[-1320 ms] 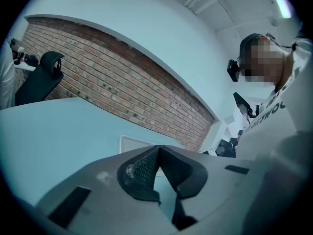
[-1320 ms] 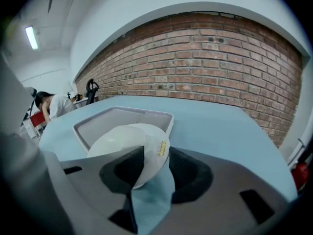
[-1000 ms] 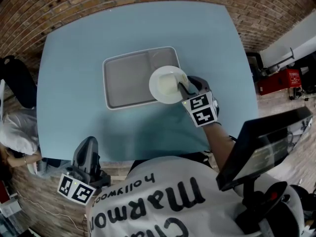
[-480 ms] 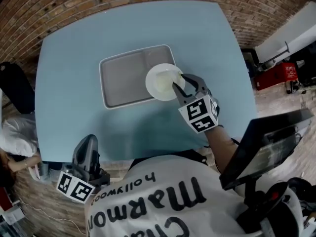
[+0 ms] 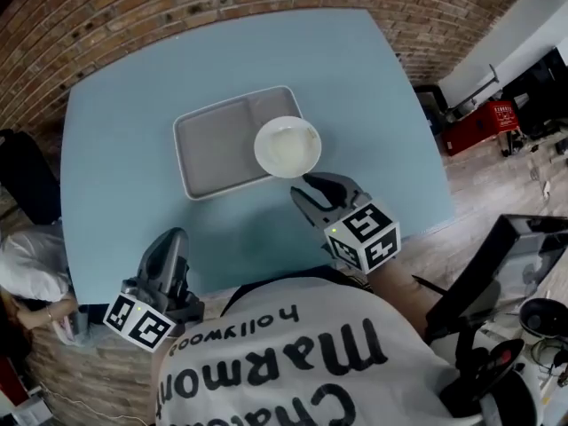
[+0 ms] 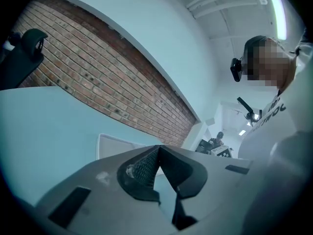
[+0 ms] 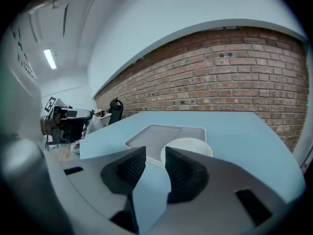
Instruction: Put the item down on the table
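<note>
table [image 5: 373, 96]: smooth matt blue | tray [image 5: 213, 145]: matt grey plastic | bowl [image 5: 266, 153]: glossy white | wall [image 5: 177, 7]: rough brick

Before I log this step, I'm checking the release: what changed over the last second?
The right hand-held gripper, earlier at the rim of the bowl, pulled back toward the person and is clear of it. Its jaws have just been closing slightly, with nothing between them. The bowl stayed on the tray. The left hand-held gripper, shut, kept its place at the near edge of the table.
</note>
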Motion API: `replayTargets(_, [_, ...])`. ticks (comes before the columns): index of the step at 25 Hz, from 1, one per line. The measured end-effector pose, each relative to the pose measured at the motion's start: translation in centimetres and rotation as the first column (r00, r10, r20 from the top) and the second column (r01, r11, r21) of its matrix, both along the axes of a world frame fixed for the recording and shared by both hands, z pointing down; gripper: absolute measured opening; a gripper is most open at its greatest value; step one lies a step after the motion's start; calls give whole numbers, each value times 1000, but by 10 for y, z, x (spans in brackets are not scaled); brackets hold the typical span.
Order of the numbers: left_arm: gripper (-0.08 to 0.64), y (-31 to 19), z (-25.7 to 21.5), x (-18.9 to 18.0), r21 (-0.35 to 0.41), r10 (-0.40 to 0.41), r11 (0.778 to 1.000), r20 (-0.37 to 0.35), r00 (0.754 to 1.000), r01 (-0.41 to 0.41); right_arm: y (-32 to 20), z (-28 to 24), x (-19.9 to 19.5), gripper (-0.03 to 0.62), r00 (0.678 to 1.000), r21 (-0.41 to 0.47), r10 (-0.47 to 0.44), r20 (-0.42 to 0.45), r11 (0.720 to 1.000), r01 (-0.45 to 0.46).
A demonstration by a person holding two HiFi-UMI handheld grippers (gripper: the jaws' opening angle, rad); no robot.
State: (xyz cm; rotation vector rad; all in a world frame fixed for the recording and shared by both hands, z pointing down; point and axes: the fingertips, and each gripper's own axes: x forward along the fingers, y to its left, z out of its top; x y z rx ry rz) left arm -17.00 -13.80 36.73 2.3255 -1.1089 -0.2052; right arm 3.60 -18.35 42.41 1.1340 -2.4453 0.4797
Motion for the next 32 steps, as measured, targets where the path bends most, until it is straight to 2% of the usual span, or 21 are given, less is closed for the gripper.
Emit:
replayTargets(6, [8,4,2,13,13,87,996,2,996,-87,15,-20,2,114,1000,24,20,14,1000,-21])
replayTargets(13, [6,12,6,18,23,146,989,4,989,-146,24,-17,12,114,997,28,56,-51,998,-54])
replayTargets(14, [6,12,6,19,23,151,988,8,988,-152,25,-18,12,104,996,35,56,-64,998,-54])
replayTargets(16, [6,12,6,22,22,162,987,11,987,-162,26,-19,12,38,993,61,48,-111,997,-41])
replayTargets(17, [6,12,6,23,21,167,986,12,986,-167,26,-19,12,34,990,73,41,-136,997,-31])
replayTargets(20, [8,12,9,26,14,173,985,15,985,-174,25,-18,11,32,983,94,25,-181,996,-8])
replayTargets(32, [8,13,12,19,-8,160,987,26,987,-160,22,-18,9,32,981,76,10,-192,997,4])
